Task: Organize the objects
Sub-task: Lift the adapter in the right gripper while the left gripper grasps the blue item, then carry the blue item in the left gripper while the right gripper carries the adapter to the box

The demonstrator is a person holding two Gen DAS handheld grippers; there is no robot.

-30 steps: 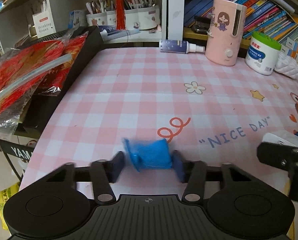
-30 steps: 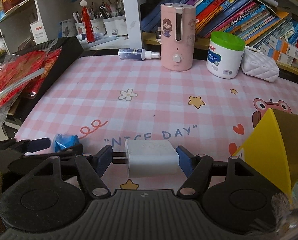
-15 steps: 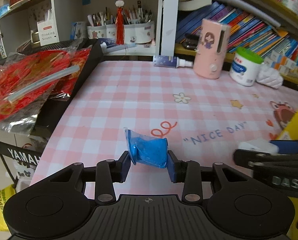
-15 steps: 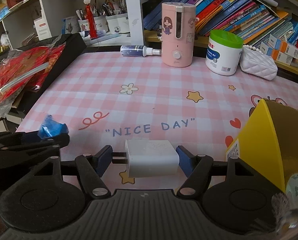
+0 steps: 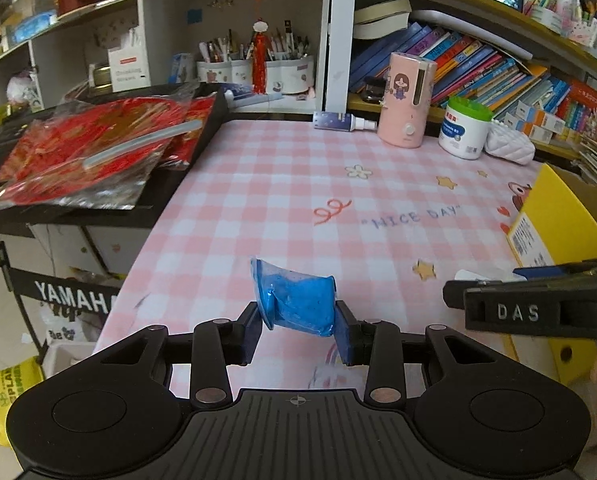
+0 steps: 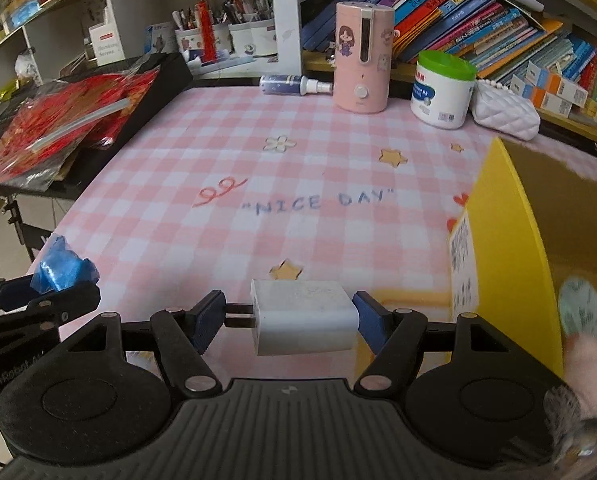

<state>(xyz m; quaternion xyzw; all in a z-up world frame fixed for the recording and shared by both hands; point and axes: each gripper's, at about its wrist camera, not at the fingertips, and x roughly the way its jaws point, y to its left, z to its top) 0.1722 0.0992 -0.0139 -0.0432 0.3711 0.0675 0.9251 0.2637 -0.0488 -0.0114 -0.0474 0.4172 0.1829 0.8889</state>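
Observation:
My left gripper (image 5: 298, 326) is shut on a blue plastic bag (image 5: 296, 300) and holds it above the pink checked tablecloth (image 5: 298, 184). The bag also shows at the left of the right wrist view (image 6: 64, 268). My right gripper (image 6: 288, 318) is shut on a white charger plug (image 6: 304, 316), its prongs pointing left, lifted above the table. The right gripper appears at the right of the left wrist view (image 5: 538, 300). An open yellow cardboard box (image 6: 510, 240) stands just right of the right gripper, and also shows in the left wrist view (image 5: 558, 216).
At the table's back stand a pink humidifier (image 6: 362, 58), a white jar with green lid (image 6: 444, 88), a spray bottle (image 6: 294, 80) and a white quilted pouch (image 6: 504, 108). Red packets (image 5: 94, 148) lie on a black keyboard at the left. Bookshelves rise behind.
Both grippers have risen from the table with their objects held. The right gripper has moved closer to the yellow box. The left gripper has pulled back toward the table's near left edge.

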